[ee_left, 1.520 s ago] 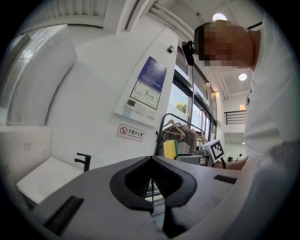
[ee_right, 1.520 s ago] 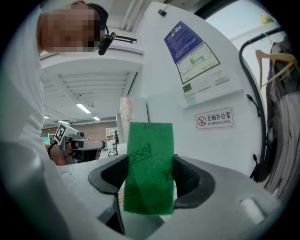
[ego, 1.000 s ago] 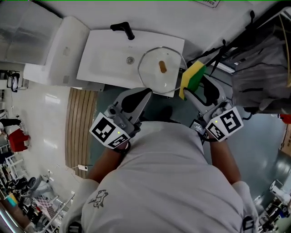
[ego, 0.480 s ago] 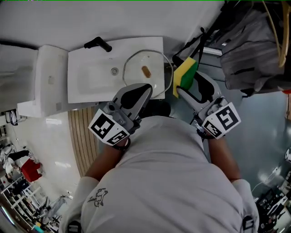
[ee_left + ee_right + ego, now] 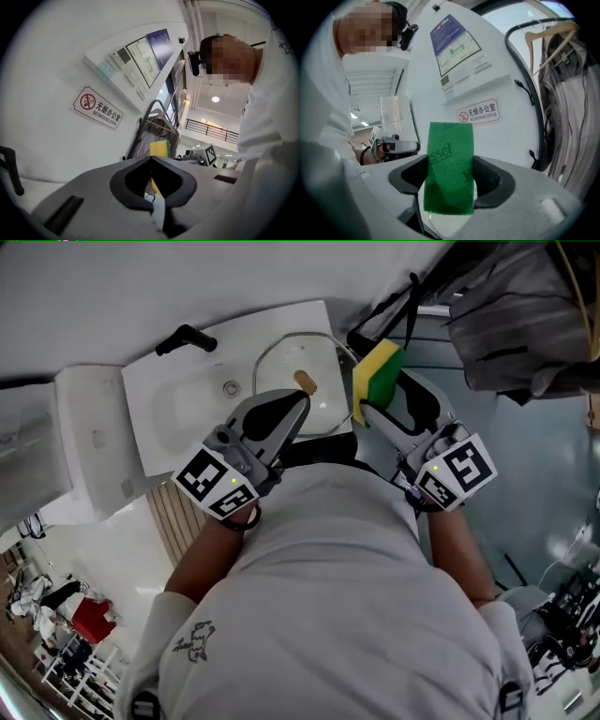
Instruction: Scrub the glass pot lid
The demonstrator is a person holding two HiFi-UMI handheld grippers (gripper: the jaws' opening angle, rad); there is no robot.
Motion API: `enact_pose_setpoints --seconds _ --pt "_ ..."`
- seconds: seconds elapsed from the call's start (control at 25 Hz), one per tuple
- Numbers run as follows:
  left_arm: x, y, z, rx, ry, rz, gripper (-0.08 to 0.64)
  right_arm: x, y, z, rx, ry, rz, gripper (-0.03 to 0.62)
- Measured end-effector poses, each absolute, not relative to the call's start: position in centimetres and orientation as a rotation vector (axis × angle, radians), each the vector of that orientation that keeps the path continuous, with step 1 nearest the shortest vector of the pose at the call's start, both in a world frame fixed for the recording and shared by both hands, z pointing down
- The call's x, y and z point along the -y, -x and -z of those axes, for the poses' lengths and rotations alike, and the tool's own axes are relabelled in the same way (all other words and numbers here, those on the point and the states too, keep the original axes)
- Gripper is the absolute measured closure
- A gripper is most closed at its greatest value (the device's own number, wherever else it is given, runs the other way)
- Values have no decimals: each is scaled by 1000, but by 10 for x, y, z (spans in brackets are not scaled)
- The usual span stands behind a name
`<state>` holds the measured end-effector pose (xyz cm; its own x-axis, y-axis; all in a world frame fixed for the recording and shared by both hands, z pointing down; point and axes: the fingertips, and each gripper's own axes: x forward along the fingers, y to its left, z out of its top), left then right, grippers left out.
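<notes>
The glass pot lid (image 5: 286,371) with its brown knob (image 5: 305,382) lies in the white sink (image 5: 178,399) in the head view. My left gripper (image 5: 302,401) is shut with nothing in it, and its tip reaches over the lid's near edge. In the left gripper view its jaws (image 5: 151,160) meet in front of the wall. My right gripper (image 5: 367,413) is shut on a yellow and green sponge (image 5: 377,381), held just right of the lid. The sponge's green face (image 5: 450,166) stands upright between the pads of the right gripper (image 5: 451,180).
A black faucet (image 5: 187,337) stands at the sink's far left. A white fixture (image 5: 89,442) adjoins the sink on the left. A rack with hanging clothes (image 5: 525,315) is at the right. A no-smoking sign (image 5: 97,108) hangs on the wall.
Both grippers have moved forward toward the sink. The left gripper's tip has gone from short of the lid to over its near edge. The sponge stays gripped.
</notes>
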<state>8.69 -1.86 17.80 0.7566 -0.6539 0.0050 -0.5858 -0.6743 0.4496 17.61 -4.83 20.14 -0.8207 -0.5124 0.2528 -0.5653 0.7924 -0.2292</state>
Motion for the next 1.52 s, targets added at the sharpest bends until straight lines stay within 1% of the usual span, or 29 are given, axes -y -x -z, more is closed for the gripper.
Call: enact_pose_setpoints --seconds 0.36,0.64,0.88,1.12,1.32,1.52 --pt "40 -11 -232 854 -2484 65 546 49 -114 -233 2722 -947 -525 296" --pt "49 28 -304 744 -2376 -13 463 51 -86 -274 2632 -1004 -636 296" --pt "62 58 -387 724 -2222 -89 383 49 -75 -322 2539 -989 -689 296" --pt "64 68 -471 664 -2067 -163 325 32 -62 -374 2449 -910 -773 296" --pt "62 75 -532 596 -1945 -183 313 27 -52 -410 2396 -875 -781 296" --pt "53 73 -579 442 -1800 -87 313 17 -41 -447 2320 -785 -688 296"
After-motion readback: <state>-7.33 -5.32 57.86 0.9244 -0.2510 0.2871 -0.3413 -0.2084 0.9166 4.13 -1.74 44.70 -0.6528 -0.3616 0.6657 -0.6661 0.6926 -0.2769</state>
